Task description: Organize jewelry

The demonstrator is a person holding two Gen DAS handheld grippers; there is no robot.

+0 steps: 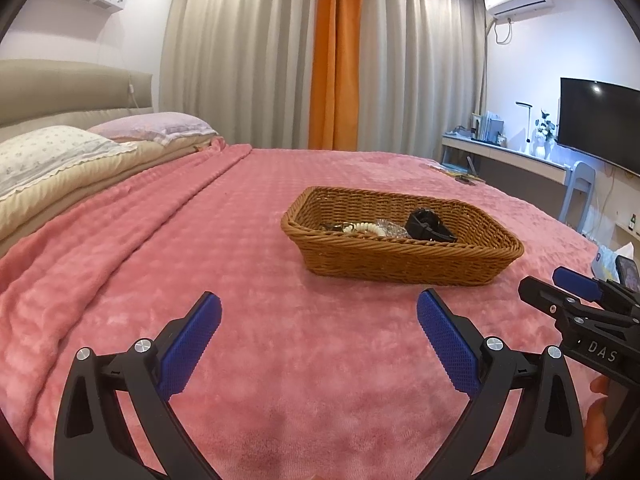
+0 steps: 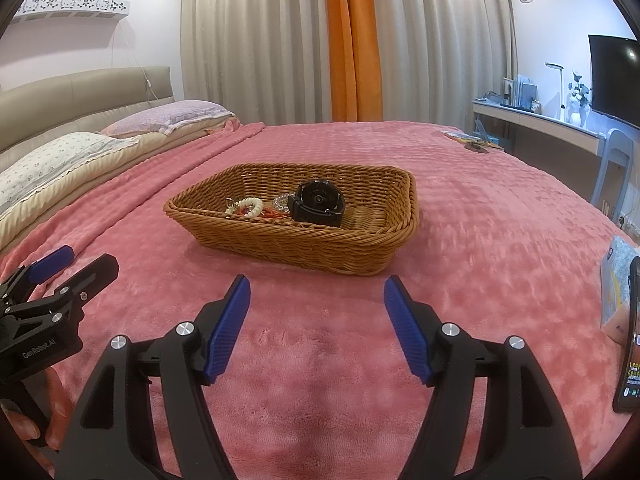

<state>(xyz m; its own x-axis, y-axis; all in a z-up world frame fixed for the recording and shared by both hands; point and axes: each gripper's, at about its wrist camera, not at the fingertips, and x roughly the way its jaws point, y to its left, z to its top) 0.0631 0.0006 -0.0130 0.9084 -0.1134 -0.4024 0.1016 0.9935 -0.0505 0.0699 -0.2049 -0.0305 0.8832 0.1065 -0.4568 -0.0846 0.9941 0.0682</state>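
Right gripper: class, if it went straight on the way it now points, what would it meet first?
Probably the basket. The right gripper is open and empty above the pink blanket, aimed at the basket's near wall; its height is hard to judge, so it might brush the blanket first.

- The right gripper [image 1: 576,300] has the white letters "DAS" on its black body.
- The left gripper [image 2: 60,276] says "GenRobot.AI" on its black side.

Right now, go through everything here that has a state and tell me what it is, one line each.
left hand-held gripper: open, empty, above the blanket
right hand-held gripper: open, empty
wicker basket: upright on the bed, holding jewelry
black watch: in the basket, strap looped
bead bracelet: in the basket
TV: off
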